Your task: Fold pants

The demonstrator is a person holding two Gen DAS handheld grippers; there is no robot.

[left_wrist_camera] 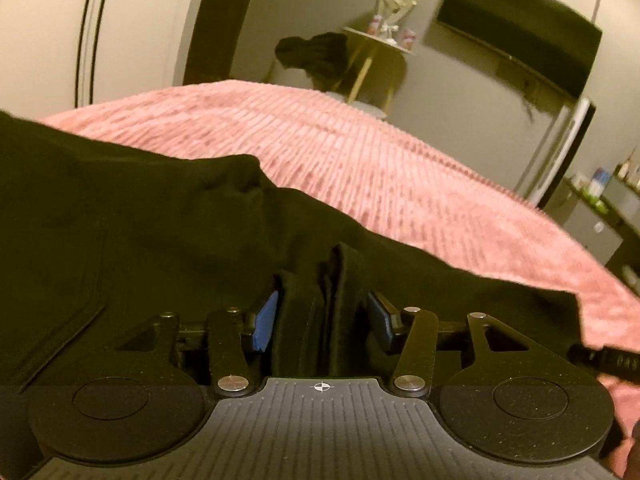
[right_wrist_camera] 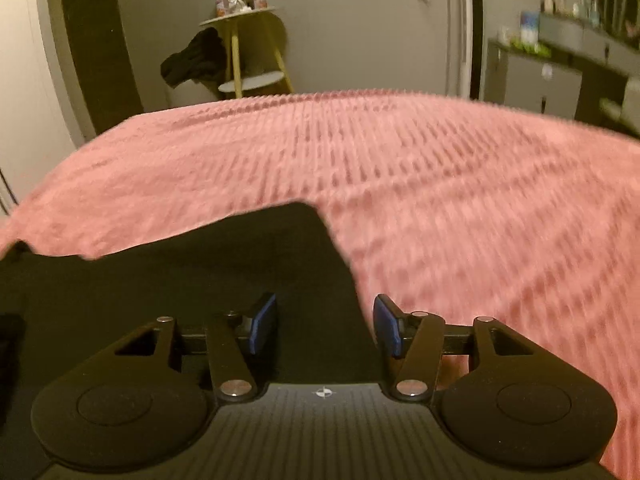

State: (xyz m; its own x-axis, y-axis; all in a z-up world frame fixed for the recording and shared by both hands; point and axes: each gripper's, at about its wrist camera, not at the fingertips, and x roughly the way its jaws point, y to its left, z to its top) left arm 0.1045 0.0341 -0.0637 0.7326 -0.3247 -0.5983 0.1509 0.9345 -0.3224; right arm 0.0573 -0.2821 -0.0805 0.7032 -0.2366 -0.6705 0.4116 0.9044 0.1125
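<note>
Black pants on pink blanket, bunched cloth between left hand-held gripper's parted jaws, right hand-held gripper open

a pink ribbed bedspread fills the middle of both views. beyond its far edge, at about 11 o'clock in the right view, stands a small round side table with yellow legs, a dark heap of cloth beside it. plain pale walls behind; a dark dresser with bottles at 2 o'clock. dim, warm light.
</note>
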